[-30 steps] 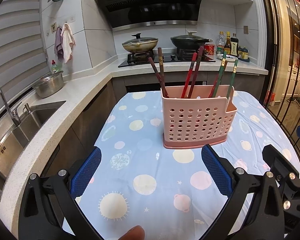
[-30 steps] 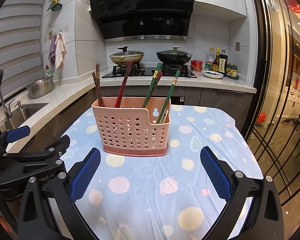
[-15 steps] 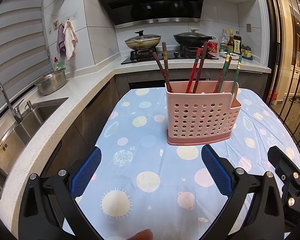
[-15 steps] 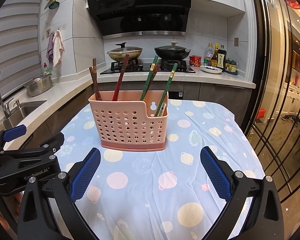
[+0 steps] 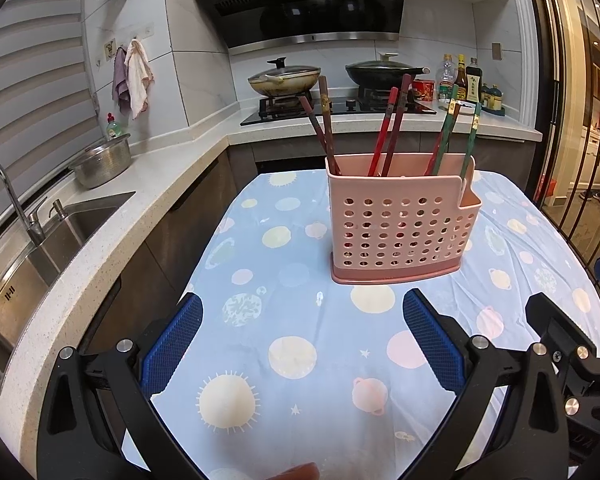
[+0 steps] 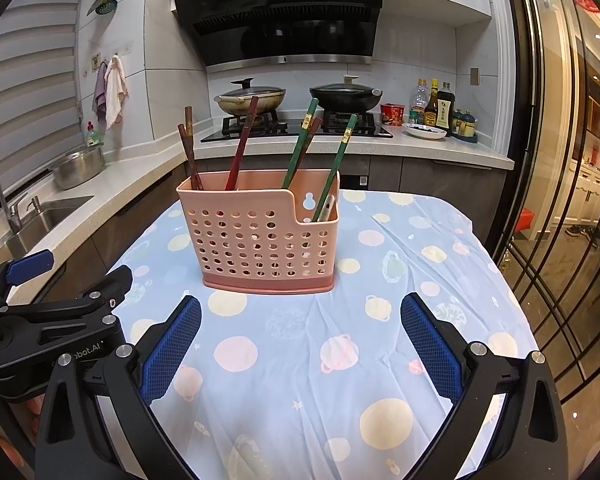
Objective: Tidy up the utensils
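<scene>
A pink perforated utensil basket [image 5: 400,232] stands upright on the table's blue patterned cloth [image 5: 300,340]; it also shows in the right wrist view [image 6: 260,236]. Brown chopsticks [image 5: 324,128], red chopsticks [image 5: 390,128] and green chopsticks [image 5: 458,132] lean in it. A pale utensil [image 6: 327,207] lies low in its right compartment. My left gripper [image 5: 302,336] is open and empty, short of the basket. My right gripper [image 6: 300,336] is open and empty, also short of it. The left gripper's body [image 6: 52,332] shows at left in the right wrist view.
A white counter [image 5: 100,224] with a sink [image 5: 40,248] and a steel bowl [image 5: 100,160] runs along the left. A stove with two lidded pans [image 5: 336,76] and bottles [image 5: 464,80] is behind. A glass door [image 6: 560,200] is at right.
Both grippers have drawn back and risen a little from the basket; the view has tilted up. Both stay open and empty. The basket has not moved.
</scene>
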Demonstrator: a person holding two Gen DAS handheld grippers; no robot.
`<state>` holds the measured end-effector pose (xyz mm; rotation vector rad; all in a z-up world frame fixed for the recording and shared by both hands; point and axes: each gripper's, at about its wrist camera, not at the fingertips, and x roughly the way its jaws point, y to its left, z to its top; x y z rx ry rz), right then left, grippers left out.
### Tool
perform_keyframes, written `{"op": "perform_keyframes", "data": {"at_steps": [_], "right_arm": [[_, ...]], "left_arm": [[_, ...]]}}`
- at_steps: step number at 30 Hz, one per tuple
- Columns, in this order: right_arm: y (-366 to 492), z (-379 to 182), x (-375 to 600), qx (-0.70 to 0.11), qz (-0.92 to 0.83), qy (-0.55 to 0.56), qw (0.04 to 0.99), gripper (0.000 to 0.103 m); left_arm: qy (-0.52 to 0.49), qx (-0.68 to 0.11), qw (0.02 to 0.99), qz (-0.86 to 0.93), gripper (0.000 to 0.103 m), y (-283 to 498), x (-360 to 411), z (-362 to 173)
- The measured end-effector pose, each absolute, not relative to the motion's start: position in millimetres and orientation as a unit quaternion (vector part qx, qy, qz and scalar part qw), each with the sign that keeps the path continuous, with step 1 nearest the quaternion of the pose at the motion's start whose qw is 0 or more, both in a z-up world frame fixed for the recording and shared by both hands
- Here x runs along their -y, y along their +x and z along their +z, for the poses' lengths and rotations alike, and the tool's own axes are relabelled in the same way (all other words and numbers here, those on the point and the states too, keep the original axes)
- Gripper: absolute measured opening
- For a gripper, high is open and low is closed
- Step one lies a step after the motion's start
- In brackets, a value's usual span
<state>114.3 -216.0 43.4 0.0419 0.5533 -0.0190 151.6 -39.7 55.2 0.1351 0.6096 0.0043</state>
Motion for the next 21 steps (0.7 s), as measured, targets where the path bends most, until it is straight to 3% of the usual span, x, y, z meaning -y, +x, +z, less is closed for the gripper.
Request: {"op": "perform_keyframes", "data": {"at_steps": [21], "right_arm": [[114.1,41.6,214.9,-0.277,-0.009,0.021,0.961,0.096]], "left_arm": [[0.062,-0.306,0.950,0.005,0.096,152.9,37.3,52.0]]}}
